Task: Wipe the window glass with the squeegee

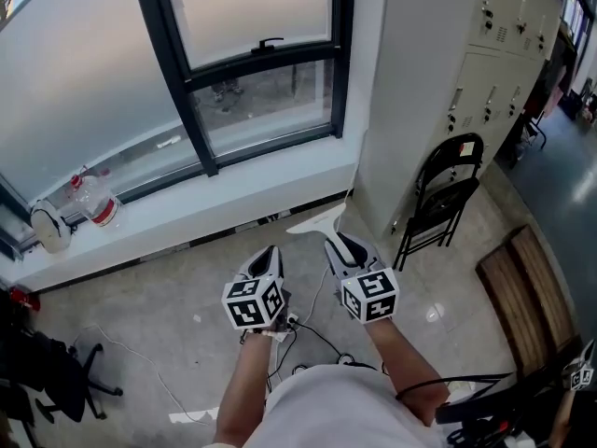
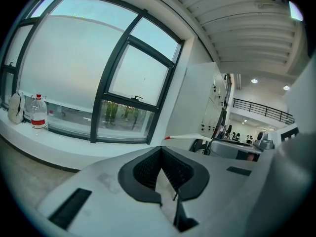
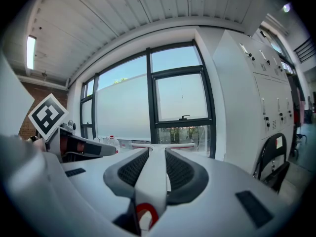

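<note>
A white squeegee (image 1: 315, 222) is clamped by its handle (image 3: 150, 179) in my right gripper (image 1: 338, 241), which is shut on it. Its blade lies crosswise just past the jaws, and a red tip shows in the left gripper view on the squeegee (image 2: 190, 137). My left gripper (image 1: 269, 250) hangs beside it, shut with nothing held. Both are low over the floor, well short of the window glass (image 1: 252, 7), which is frosted in a dark frame with a handle (image 1: 269, 43). From the right gripper view the window (image 3: 180, 100) stands straight ahead.
A white sill (image 1: 187, 211) carries a water bottle (image 1: 96, 201) and a pale object (image 1: 48, 226) at its left end. White lockers (image 1: 466, 73) and a black folding chair (image 1: 446, 199) stand on the right. Cables (image 1: 317, 336) lie on the floor by my feet.
</note>
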The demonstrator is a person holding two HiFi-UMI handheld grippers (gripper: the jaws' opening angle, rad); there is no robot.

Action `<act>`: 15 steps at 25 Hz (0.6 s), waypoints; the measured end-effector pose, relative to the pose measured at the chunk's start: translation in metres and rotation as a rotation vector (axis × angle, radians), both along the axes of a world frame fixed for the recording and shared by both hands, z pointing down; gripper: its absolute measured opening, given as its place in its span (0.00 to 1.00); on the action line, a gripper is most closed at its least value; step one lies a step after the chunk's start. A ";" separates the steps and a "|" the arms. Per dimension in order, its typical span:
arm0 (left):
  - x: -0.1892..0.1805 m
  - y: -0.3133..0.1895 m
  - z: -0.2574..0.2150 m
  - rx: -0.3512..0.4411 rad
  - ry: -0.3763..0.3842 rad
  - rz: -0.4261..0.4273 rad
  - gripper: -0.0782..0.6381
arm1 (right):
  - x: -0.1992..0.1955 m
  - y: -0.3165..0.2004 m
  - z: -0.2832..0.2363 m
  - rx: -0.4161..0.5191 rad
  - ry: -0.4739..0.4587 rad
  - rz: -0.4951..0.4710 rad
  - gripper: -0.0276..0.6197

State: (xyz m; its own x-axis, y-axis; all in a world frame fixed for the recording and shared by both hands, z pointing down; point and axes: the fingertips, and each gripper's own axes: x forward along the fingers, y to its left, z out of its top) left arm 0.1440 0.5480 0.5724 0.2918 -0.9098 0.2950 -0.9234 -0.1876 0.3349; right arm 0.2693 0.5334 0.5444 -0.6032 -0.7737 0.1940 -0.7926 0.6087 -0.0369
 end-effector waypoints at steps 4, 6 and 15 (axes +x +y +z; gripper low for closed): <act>-0.005 -0.001 -0.003 0.003 0.004 -0.006 0.11 | -0.009 0.000 -0.001 0.000 0.001 -0.024 0.18; -0.007 -0.001 -0.001 0.002 0.005 -0.009 0.11 | -0.012 0.001 0.000 0.002 0.000 -0.029 0.18; -0.030 0.003 0.008 -0.014 0.023 -0.048 0.11 | -0.032 0.001 0.003 0.002 0.013 -0.068 0.18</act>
State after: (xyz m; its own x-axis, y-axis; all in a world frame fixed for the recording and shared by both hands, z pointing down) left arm 0.1135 0.5509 0.5803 0.2549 -0.9188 0.3013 -0.9231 -0.1384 0.3587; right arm 0.2376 0.5349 0.5473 -0.6518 -0.7312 0.2012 -0.7497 0.6612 -0.0256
